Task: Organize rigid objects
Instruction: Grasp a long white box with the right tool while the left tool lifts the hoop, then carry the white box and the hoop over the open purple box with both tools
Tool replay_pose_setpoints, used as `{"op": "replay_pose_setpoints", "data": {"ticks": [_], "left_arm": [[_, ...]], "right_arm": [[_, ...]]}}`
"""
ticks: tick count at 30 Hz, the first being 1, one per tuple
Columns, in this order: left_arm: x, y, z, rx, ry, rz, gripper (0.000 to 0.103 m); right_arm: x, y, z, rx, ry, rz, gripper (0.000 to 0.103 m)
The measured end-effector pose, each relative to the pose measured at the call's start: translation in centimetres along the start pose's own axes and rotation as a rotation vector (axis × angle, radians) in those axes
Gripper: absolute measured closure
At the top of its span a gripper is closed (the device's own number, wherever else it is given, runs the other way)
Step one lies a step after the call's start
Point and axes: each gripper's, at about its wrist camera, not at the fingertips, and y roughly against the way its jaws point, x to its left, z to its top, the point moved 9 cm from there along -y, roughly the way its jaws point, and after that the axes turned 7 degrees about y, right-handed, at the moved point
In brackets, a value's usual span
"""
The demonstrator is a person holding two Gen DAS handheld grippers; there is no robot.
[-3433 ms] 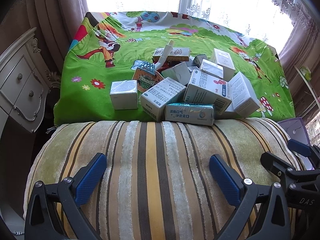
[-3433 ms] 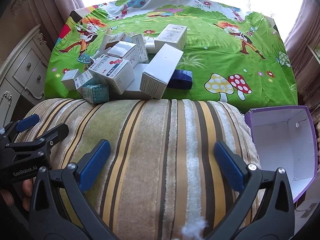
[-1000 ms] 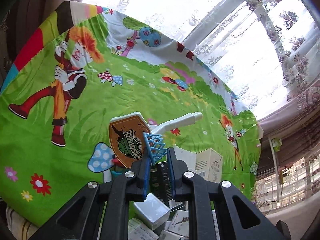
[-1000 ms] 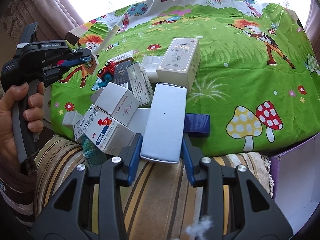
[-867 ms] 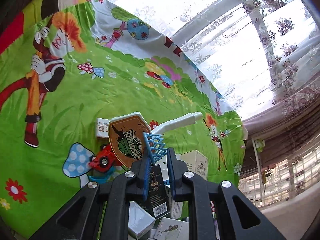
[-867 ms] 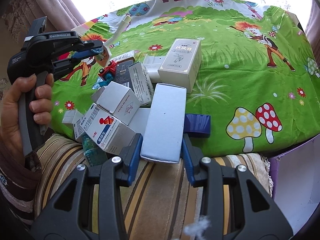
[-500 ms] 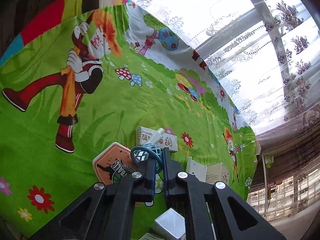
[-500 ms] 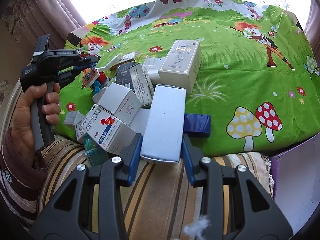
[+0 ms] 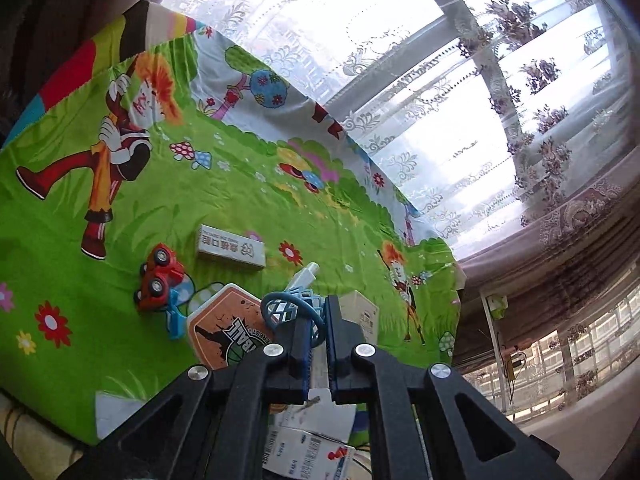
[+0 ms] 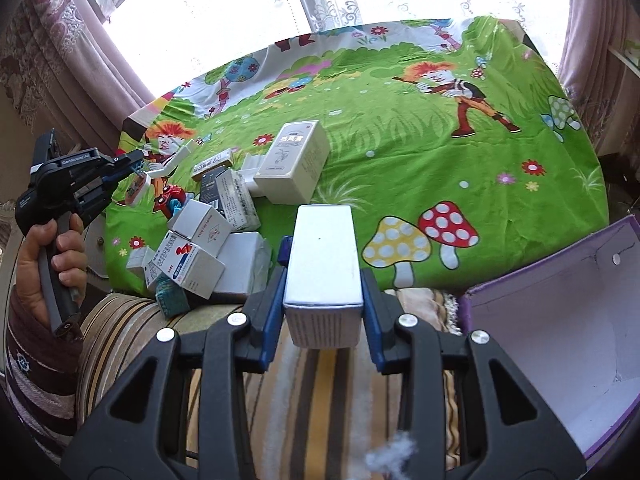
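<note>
Holding two items aloft, none yet stowed: left gripper (image 9: 318, 346) clenched on the blue net of the toy basketball hoop (image 9: 288, 308), backboard hanging just left of its jaws, lifted off the green cloth (image 9: 240, 208); red toy car (image 9: 158, 282) lying further left; carton pile (image 10: 208, 240) between the two claws, unsorted; right gripper (image 10: 322, 320) grasping the long white box (image 10: 322, 256) lengthwise; purple bin (image 10: 560, 340) to its right, visible interior bare; judged early, most sorting left
</note>
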Motion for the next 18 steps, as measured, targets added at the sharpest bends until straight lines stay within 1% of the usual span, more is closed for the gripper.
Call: {"op": "replay_pose_setpoints", "data": {"ticks": [4,9,13,18], "left_arm": [[-4.3,-0.3,-4.1,0.065,-0.048,-0.072,0.097],[-9.3,-1.7,-10.3,0.182,-0.1,-0.149,0.097],[-12.9,-3.7,-15.8,0.292,-0.154,-0.184,0.097],[-16.3,-6.0,-22.3,0.414,-0.231,-0.197,0.097]], "right_arm": [[-3.0,2.1,-0.8,-0.026,-0.045,-0.028,0.063],[-7.7,4.8,-2.3,-0.05,-0.115,-0.091,0.063],[-12.0,6.6,-4.3,-0.053,-0.184,-0.152,0.063],[-16.1,8.4,-6.8,-0.048,-0.234,-0.232,0.063]]}}
